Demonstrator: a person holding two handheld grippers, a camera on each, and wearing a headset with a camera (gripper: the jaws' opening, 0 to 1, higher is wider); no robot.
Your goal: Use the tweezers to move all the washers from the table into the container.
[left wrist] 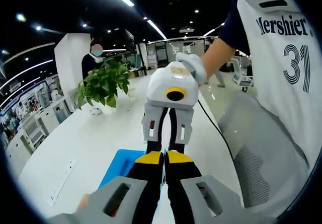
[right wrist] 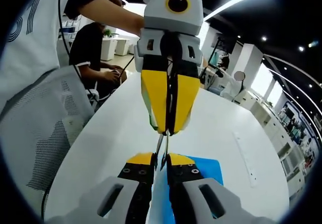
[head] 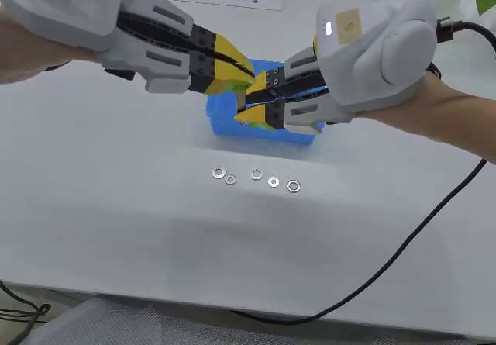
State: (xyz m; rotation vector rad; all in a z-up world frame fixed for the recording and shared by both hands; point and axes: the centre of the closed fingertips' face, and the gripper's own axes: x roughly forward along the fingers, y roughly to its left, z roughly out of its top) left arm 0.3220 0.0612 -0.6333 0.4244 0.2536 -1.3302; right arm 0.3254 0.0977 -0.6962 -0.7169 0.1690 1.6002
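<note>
Now left gripper (head: 246, 72) and right gripper (head: 248, 103) both pinch thin metal tweezers (right wrist: 161, 151) above the blue plastic container (head: 225, 120); silver ring washers (head: 256, 174) lie nearer.

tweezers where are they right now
In the right gripper view the tweezers bridge the tips of the left hand-held gripper and the right hand-held gripper, over the blue container that sits behind the washers.

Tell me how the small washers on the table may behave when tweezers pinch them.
The washers look thin, flat and shiny, so they are probably light but slippery on the smooth table. Lying flat, they should slide rather than roll. The narrow tweezers might flick one away.
</note>
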